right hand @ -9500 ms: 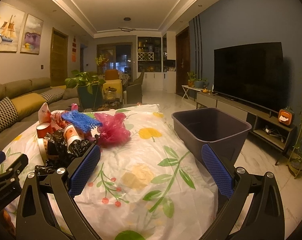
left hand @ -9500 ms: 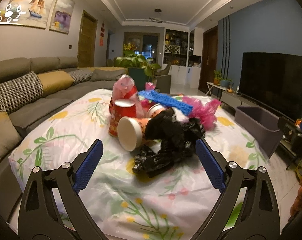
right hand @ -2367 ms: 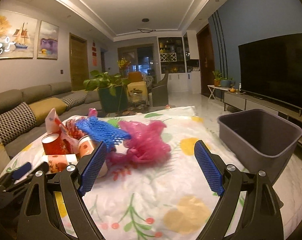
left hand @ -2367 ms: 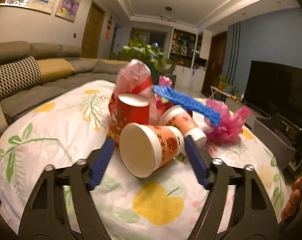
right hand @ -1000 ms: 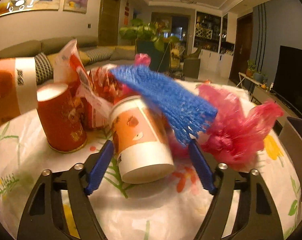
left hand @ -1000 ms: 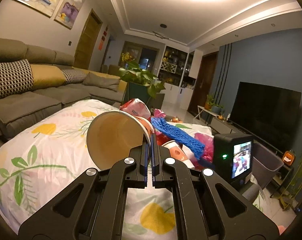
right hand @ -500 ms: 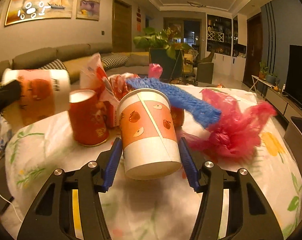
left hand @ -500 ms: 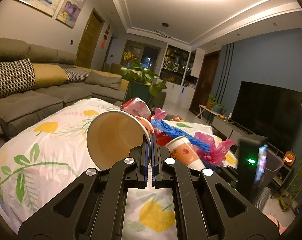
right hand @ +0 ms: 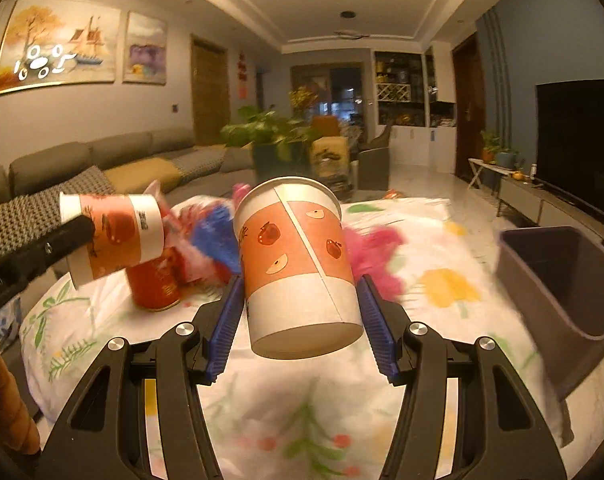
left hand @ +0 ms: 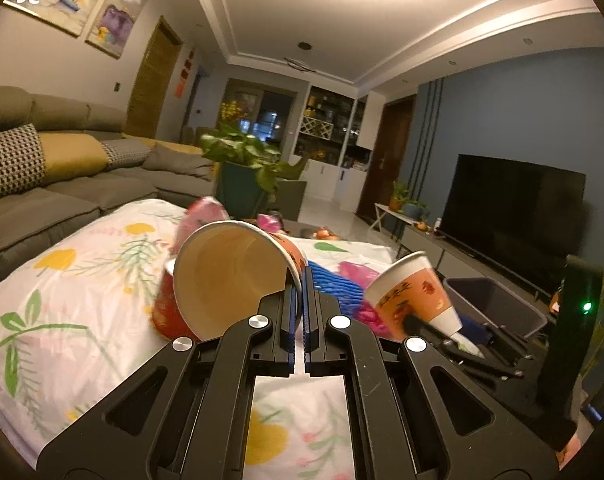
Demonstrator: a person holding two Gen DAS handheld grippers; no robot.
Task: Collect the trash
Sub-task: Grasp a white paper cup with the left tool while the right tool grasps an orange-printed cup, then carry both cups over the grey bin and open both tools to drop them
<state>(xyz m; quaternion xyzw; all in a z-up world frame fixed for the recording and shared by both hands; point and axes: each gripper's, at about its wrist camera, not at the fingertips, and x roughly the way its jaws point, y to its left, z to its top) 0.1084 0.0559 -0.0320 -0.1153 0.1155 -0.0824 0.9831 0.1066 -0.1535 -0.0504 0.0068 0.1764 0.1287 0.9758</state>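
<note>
The left gripper (left hand: 303,280) is clamped on the rim of one paper cup (left hand: 230,272), the right gripper (right hand: 302,304) grasps a second cup (right hand: 298,264), both above the table (right hand: 441,280) beside the gray bin (right hand: 557,276).

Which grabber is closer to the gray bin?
Right. The right gripper with its cup is beside the gray bin; the left gripper is farther left, by the couch side.

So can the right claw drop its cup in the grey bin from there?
Probably yes. The right claw holds the paper cup, and the grey bin sits open just to its right with nothing between.
</note>
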